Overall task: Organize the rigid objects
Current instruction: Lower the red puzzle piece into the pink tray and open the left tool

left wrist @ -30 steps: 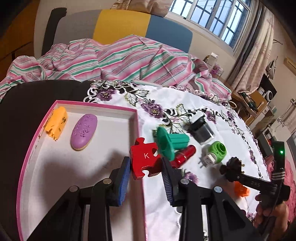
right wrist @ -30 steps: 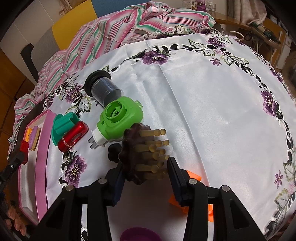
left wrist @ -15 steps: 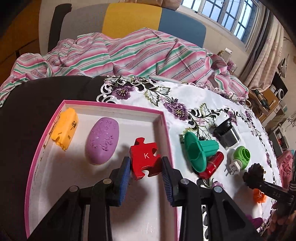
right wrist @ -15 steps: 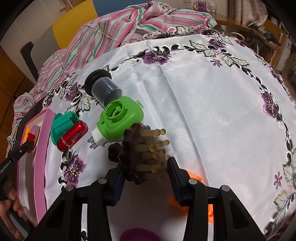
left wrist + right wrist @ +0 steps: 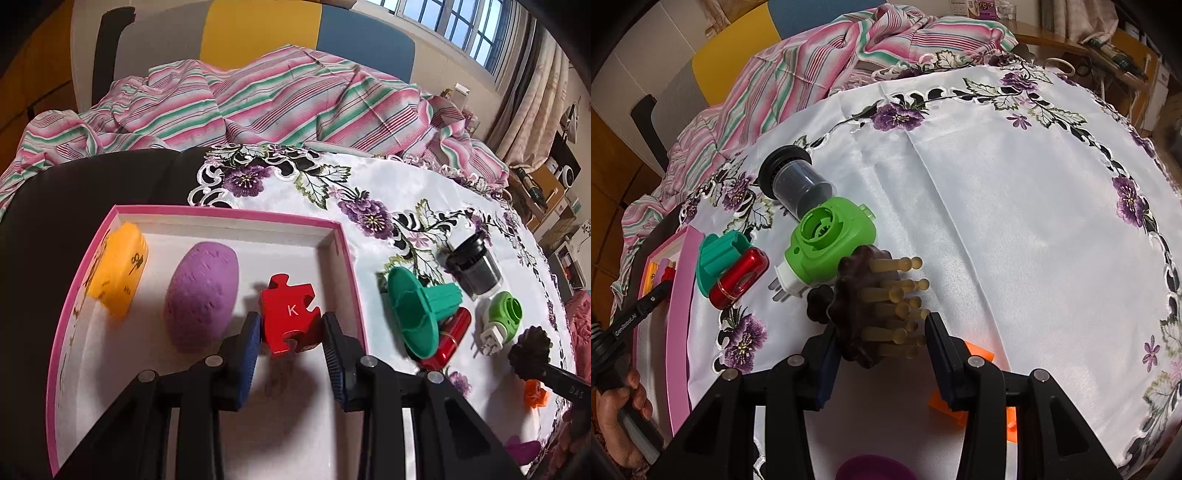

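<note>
While left gripper (image 5: 291, 328) pinches red K puzzle piece (image 5: 289, 315) over pink tray (image 5: 349, 258), early release could tip it onto the rim; right gripper (image 5: 882, 332) grips brown massage brush (image 5: 871, 310).

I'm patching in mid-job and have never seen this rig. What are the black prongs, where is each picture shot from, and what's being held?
No robot: a person holds two handheld grippers, each with a camera looking along its fingers. In the left view, the left gripper clamps a red puzzle piece over the pink box, which holds an orange block and a purple oval. In the right view, the right gripper grips a dark brush above the tablecloth, near a green plug.
</note>
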